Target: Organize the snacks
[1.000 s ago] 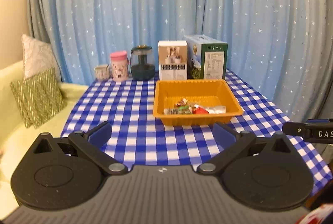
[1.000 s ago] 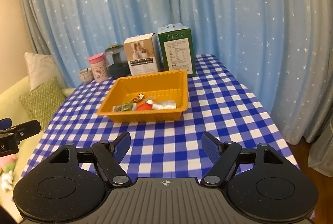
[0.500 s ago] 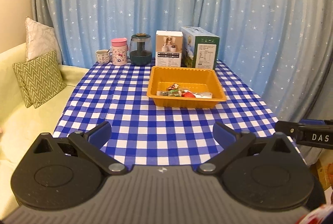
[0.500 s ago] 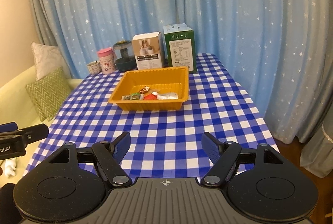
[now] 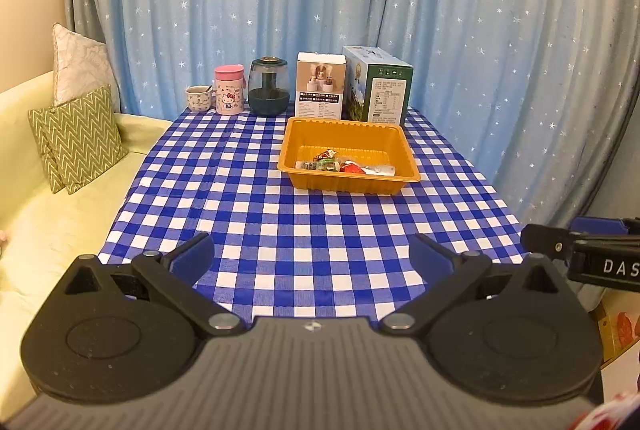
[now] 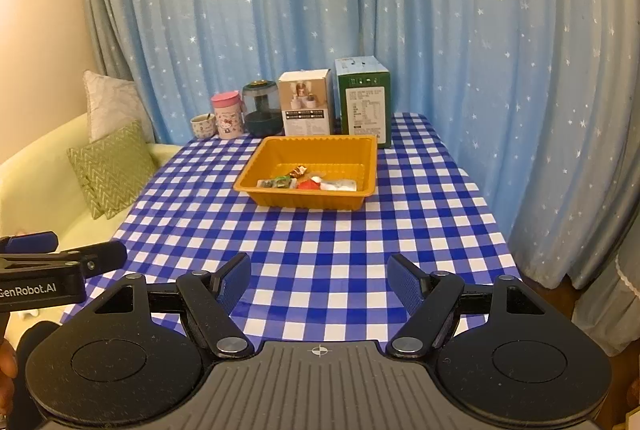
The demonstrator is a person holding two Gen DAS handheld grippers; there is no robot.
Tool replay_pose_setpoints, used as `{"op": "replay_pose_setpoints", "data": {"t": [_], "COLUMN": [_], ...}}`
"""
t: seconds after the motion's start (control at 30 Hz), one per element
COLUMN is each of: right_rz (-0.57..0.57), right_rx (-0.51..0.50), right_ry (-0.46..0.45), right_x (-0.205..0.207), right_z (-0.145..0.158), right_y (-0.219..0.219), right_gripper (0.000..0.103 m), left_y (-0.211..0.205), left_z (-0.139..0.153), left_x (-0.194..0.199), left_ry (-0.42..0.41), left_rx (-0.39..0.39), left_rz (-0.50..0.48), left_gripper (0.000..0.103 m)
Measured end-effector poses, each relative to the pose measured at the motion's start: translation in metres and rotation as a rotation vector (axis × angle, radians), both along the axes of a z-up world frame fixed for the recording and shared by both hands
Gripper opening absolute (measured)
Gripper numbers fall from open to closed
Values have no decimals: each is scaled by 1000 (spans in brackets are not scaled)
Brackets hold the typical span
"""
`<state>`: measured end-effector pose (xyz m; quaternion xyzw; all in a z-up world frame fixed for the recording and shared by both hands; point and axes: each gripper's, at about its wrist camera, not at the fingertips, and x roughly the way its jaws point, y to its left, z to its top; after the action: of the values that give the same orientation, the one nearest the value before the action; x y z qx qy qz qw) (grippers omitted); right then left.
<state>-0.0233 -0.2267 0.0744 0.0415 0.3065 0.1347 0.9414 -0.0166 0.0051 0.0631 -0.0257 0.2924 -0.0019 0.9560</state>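
Note:
An orange tray (image 5: 348,134) (image 6: 316,146) sits on the blue checked table and holds several wrapped snacks (image 5: 346,166) (image 6: 307,183) along its near wall. My left gripper (image 5: 314,259) is open and empty above the table's near edge, well back from the tray. My right gripper (image 6: 320,278) is open and empty, also at the near edge. Each gripper shows at the side of the other's view: the right one (image 5: 580,250) and the left one (image 6: 52,262).
At the table's far edge stand a small cup (image 5: 199,99), a pink mug (image 5: 229,95), a dark jar (image 5: 268,92), a white box (image 5: 320,85) and a green box (image 5: 378,84). A sofa with cushions (image 5: 76,138) lies left. Blue curtains hang behind.
Both grippers have drawn back from the tray toward the table's near edge, so the tray looks smaller and farther. Both stay open and empty.

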Motion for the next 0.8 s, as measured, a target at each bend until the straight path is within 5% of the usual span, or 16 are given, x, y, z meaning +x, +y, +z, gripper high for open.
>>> {"op": "replay_pose_setpoints", "data": {"t": [0.8], "right_rz": [4], "right_rx": [-14], "right_ry": [-23], "right_x": [-15], "right_z": [10], "right_y": [1], "right_gripper": [75], "left_y": [-3], "left_z": [1], "left_x": [-11], "left_ry": [-11], "left_rx": [-10], "left_rz": [-13], "left_gripper": [103]}}
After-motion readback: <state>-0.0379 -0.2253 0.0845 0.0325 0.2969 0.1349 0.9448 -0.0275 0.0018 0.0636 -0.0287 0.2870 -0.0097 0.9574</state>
